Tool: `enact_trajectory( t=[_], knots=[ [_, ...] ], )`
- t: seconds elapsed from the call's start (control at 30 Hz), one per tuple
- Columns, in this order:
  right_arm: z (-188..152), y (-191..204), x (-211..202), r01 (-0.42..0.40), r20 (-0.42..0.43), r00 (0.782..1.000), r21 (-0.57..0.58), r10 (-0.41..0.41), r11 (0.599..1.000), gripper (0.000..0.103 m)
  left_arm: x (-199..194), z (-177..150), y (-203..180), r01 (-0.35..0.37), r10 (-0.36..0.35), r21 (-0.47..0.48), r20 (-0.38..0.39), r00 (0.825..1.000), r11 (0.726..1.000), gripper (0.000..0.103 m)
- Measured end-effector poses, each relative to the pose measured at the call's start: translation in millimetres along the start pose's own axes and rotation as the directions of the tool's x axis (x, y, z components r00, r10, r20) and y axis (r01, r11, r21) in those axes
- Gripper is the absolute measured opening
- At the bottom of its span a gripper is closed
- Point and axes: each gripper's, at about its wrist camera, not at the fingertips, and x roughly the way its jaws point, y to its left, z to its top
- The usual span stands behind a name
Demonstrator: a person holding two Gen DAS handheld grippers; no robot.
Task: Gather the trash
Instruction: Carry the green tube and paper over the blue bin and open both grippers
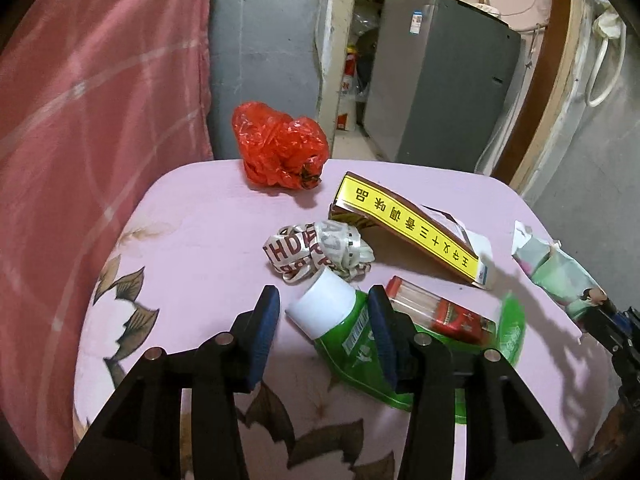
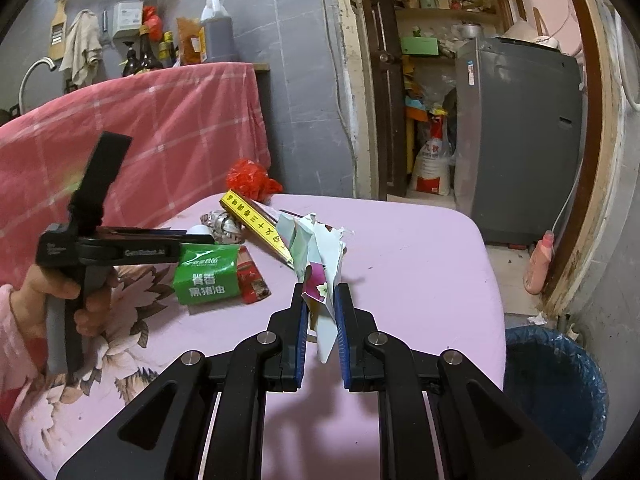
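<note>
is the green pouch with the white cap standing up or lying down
Lying down. The green pouch rests flat on the pink tablecloth, its white cap pointing sideways toward the crumpled wrapper.

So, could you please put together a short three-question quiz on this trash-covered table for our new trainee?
1. True or false: the right gripper is shut on a torn paper wrapper.
2. The green pouch between the open fingers of the left gripper has a cap of which colour? A) red B) white C) yellow
3. Fill in: the crumpled red plastic bag lies at the table's ____ edge, seen from the left wrist.

Key: 1 true; 2 B; 3 far.
</note>
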Motion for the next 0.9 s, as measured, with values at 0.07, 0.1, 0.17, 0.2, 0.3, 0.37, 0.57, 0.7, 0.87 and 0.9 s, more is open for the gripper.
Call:
enact_trajectory(
  t=[0.07, 0.1, 0.17, 0.2, 0.3, 0.37, 0.57, 0.7, 0.87, 0.9],
  knots=[
    [0, -1, 0, 0.000, 0.001, 1.000, 0.001, 0.000, 1.000, 0.011, 4, 2, 0, 0.009, -0.009, 0.031, -0.009, 1.000, 0.999, 0.040],
    [0, -1, 1, -0.002, 0.001, 1.000, 0.002, 0.002, 1.000, 0.011, 5, 2, -1, 0.014, -0.013, 0.044, -0.018, 1.000, 0.999, 0.040],
    [0, -1, 1, -0.002, -0.001, 1.000, 0.007, 0.002, 1.000, 0.011, 9, -1, -4, 0.019, -0.017, 0.076, -0.031, 0.999, 0.997, 0.040],
    [0, -2, 1, -0.003, -0.002, 1.000, 0.010, 0.003, 1.000, 0.011, 9, -1, -5, 0.021, -0.020, 0.085, -0.022, 1.000, 0.996, 0.040],
    [1, -2, 2, -0.005, -0.002, 1.000, 0.014, 0.005, 1.000, 0.011, 9, -1, -5, 0.038, -0.036, 0.080, -0.020, 0.999, 0.996, 0.038],
    [1, -3, 2, -0.005, -0.001, 1.000, 0.012, 0.005, 1.000, 0.011, 8, -2, -5, 0.043, -0.042, 0.086, -0.015, 0.999, 0.995, 0.037],
    [1, -5, 1, 0.005, 0.001, 1.000, 0.015, -0.005, 1.000, 0.011, -5, -13, -16, 0.057, -0.058, 0.105, 0.007, 0.998, 0.993, 0.035],
    [-2, -6, -6, 0.039, 0.025, 0.999, 0.004, -0.040, 0.999, 0.011, -19, -24, -29, 0.055, -0.060, 0.129, 0.038, 0.997, 0.990, 0.034],
    [-4, -13, -18, 0.083, 0.068, 0.994, 0.009, -0.084, 0.996, 0.011, -34, -29, -52, 0.056, -0.071, 0.168, 0.091, 0.993, 0.984, 0.033],
    [-4, -14, -20, 0.090, 0.076, 0.993, 0.012, -0.091, 0.996, 0.011, -38, -30, -60, 0.054, -0.074, 0.181, 0.102, 0.992, 0.982, 0.033]
  ],
)
